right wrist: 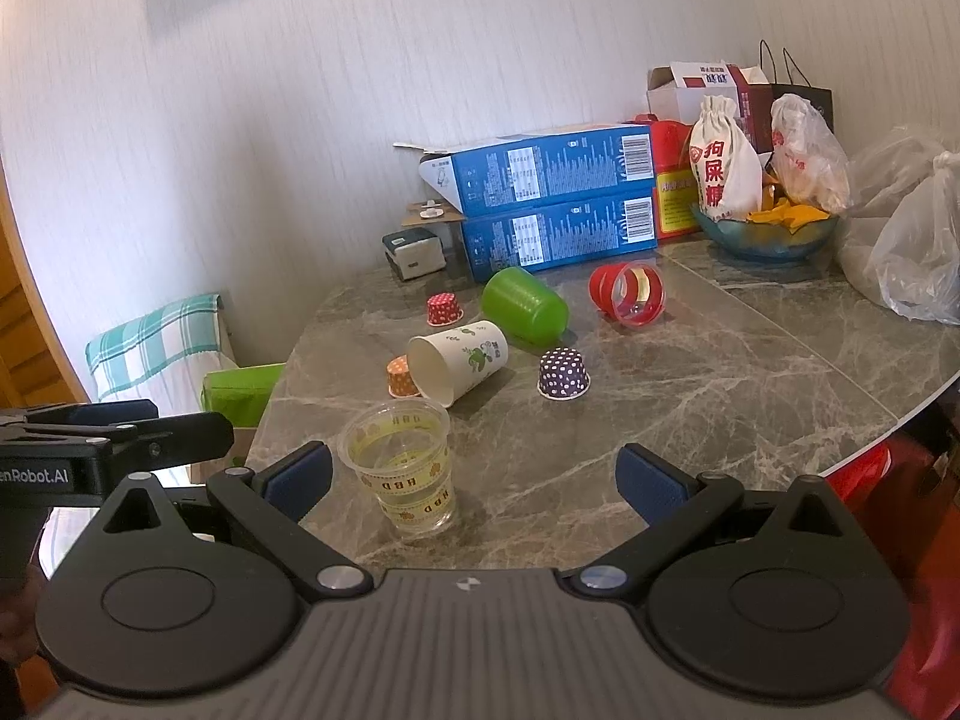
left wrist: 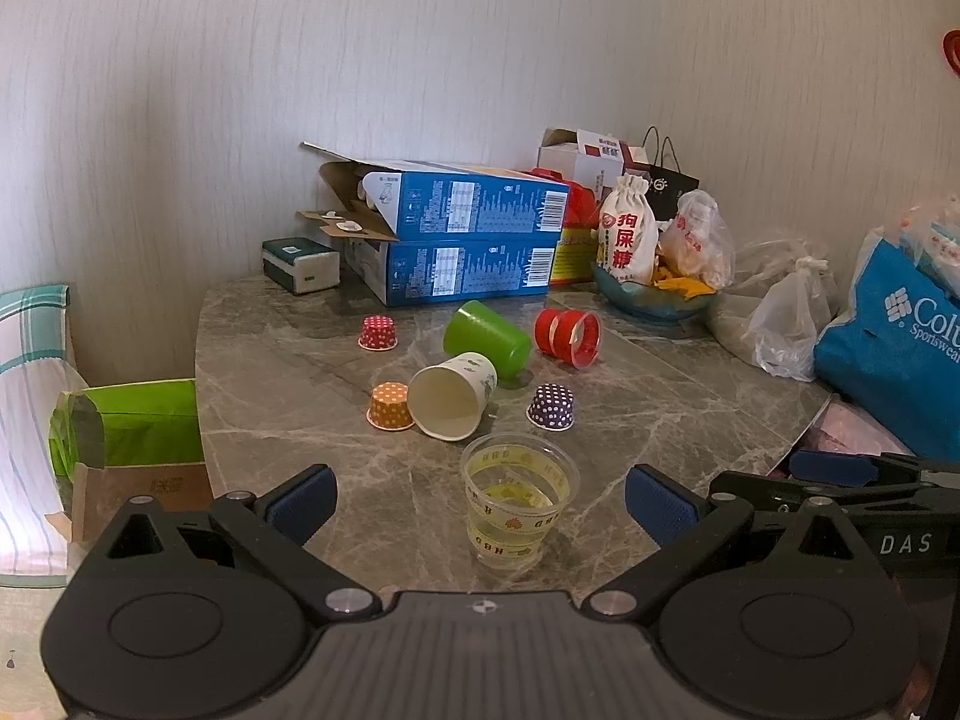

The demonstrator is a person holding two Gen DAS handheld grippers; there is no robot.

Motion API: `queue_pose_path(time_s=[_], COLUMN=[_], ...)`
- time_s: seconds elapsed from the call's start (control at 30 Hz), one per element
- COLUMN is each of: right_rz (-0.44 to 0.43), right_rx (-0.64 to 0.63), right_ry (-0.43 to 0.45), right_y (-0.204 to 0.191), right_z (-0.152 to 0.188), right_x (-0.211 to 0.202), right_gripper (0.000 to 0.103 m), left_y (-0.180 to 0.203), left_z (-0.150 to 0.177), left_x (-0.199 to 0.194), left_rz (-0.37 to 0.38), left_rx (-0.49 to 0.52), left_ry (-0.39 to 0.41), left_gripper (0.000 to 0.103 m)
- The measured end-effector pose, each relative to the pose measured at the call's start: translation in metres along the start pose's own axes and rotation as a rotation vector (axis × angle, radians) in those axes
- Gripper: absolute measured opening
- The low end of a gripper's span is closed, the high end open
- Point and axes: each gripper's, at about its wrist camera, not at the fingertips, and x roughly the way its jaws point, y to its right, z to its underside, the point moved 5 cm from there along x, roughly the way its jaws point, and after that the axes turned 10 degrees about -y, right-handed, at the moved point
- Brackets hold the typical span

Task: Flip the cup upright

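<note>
Two grippers are hovering wide open at the table's (left wrist: 690,372) near edge. Left gripper (left wrist: 480,495) is framing an upright clear cup (left wrist: 519,501); beyond it the white paper cup (left wrist: 453,394) is lying sideways mid-table, mouth facing the grippers, nearer the left than the right gripper (right wrist: 474,480).

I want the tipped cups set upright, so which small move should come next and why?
Probably ease the left gripper forward past the clear cup, which already stands upright, toward the white paper cup lying on its side. Both grippers are open and empty; the paper cup is the nearest tipped one.
</note>
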Motion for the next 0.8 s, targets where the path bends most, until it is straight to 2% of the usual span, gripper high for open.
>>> queue_pose_path(time_s=[0.6, 0.8], right_rz=[0.003, 0.003], right_rx=[0.006, 0.008], right_ry=[-0.004, -0.006], right_y=[0.001, 0.003], right_z=[0.001, 0.003], right_x=[0.001, 0.005], right_gripper=[0.102, 0.102], left_y=[0.001, -0.009], left_z=[0.0, -0.001], left_x=[0.002, -0.002], left_rz=[0.0, -0.021], left_rx=[-0.003, -0.015], left_ry=[-0.003, 0.053], left_gripper=[0.103, 0.103])
